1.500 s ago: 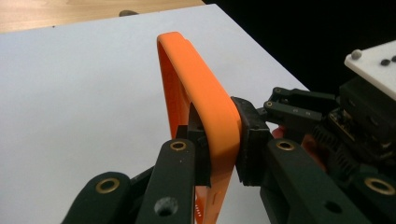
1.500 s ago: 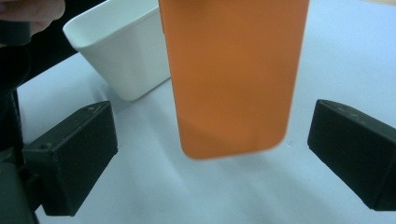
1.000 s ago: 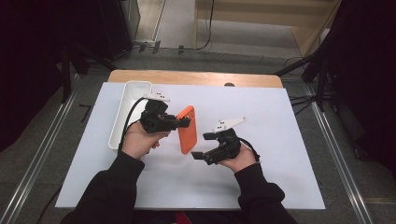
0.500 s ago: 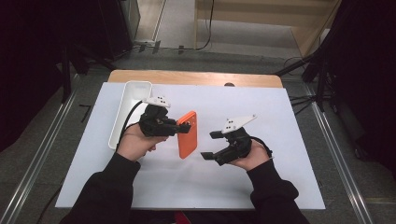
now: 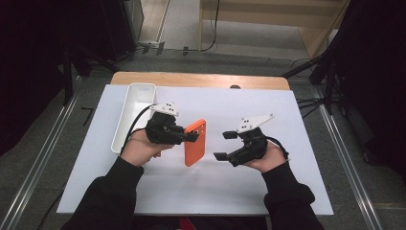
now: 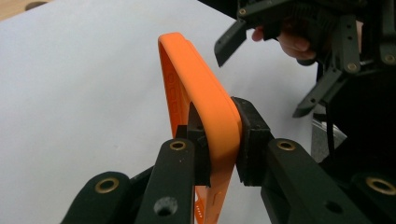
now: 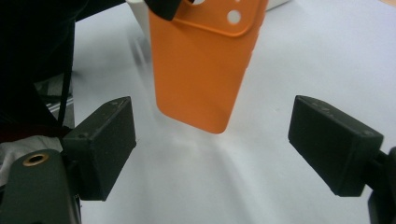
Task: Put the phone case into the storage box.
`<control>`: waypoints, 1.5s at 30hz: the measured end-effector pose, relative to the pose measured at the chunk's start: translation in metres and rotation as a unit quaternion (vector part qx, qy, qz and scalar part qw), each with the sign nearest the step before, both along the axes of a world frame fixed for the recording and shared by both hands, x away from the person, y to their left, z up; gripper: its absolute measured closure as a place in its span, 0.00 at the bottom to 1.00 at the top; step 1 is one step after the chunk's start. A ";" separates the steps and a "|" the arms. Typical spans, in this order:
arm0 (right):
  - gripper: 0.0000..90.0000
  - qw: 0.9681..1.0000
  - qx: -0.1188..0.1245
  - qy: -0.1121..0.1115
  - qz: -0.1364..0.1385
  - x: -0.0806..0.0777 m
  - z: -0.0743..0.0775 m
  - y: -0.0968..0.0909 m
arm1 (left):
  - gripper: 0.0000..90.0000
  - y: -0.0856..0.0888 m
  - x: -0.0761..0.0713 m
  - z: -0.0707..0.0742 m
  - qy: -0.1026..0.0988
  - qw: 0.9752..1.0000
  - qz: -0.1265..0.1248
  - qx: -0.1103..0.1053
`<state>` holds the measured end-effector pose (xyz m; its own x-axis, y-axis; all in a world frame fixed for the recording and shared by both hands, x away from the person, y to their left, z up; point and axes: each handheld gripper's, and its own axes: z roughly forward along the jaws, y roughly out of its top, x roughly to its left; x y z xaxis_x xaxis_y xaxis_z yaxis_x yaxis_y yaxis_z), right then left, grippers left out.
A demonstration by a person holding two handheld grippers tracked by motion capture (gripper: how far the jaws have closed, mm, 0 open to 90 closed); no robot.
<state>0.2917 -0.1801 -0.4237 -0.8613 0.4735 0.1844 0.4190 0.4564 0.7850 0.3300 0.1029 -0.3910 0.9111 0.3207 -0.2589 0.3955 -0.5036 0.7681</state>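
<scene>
The left gripper [image 5: 191,136] is clamped on an orange, flat, rounded-corner plastic phone case [image 5: 195,142]; in the left gripper view its two black pads [image 6: 250,135] press on either side of the case's curved rim [image 6: 205,100], near one end. The case is held on edge, lifted off the surface, with its free end hanging toward the near edge of the desk. In the right gripper view the case's smooth back [image 7: 205,70] faces the camera, and small round holes show near its upper end.

The right gripper [image 5: 224,145] is held just beside the case, on its right, not touching it. Its jaws stand wide apart with nothing between them, and its two black pads [image 7: 105,140] frame the lower end of the case from a short way off.

Both hands sit over the middle of the white sheet-covered desk [image 5: 297,191]. A long, narrow white plastic tray [image 5: 136,103] lies along the left edge of the desk, toward its far left corner, behind the left hand [image 5: 143,148]. The right hand [image 5: 268,158] is nearer the desk's right side.
</scene>
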 end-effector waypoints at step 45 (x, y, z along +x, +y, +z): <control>0.29 0.999 0.029 -0.022 0.017 0.016 0.017 -0.001 | 0.87 -0.016 -0.009 -0.013 0.023 0.995 -0.101 -0.007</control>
